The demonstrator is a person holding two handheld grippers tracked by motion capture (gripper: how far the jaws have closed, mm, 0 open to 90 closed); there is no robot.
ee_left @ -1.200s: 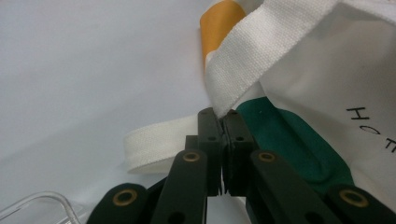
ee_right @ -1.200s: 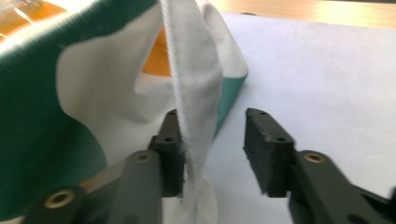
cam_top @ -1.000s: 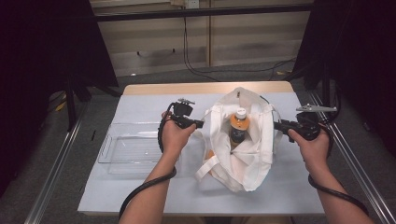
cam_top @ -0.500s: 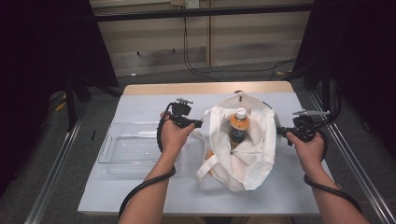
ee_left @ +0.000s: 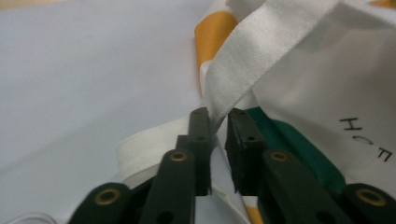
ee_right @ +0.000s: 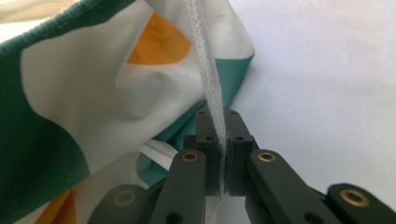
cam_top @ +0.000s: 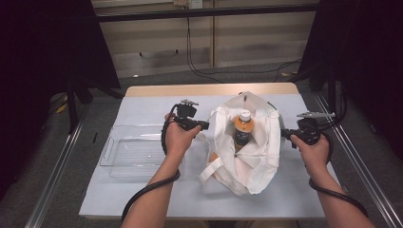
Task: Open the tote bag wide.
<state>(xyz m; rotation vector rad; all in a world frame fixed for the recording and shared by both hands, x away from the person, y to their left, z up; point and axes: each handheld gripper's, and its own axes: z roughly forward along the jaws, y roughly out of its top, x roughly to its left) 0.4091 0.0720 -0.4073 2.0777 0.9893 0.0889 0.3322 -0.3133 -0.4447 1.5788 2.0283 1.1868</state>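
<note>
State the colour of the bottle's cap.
The bottle cap is white, clearest in the high view.

The lower body of the bottle (cam_top: pixel 243 133) is concealed inside the white tote bag (cam_top: pixel 247 161); only its cap, orange band and upper dark portion are exposed. An orange item (cam_top: pixel 214 156) at the bag's left side is mostly covered by fabric and cannot be identified. In the left gripper view, the black lettering (ee_left: pixel 369 137) on the bag is cut off by the right edge and is unreadable as a word. In the right gripper view, the bag's strap (ee_right: pixel 208 84) runs out of the top edge, and its end is hidden between the closed jaws. In the high view, both forearms are cut off at the bottom edge.
</note>
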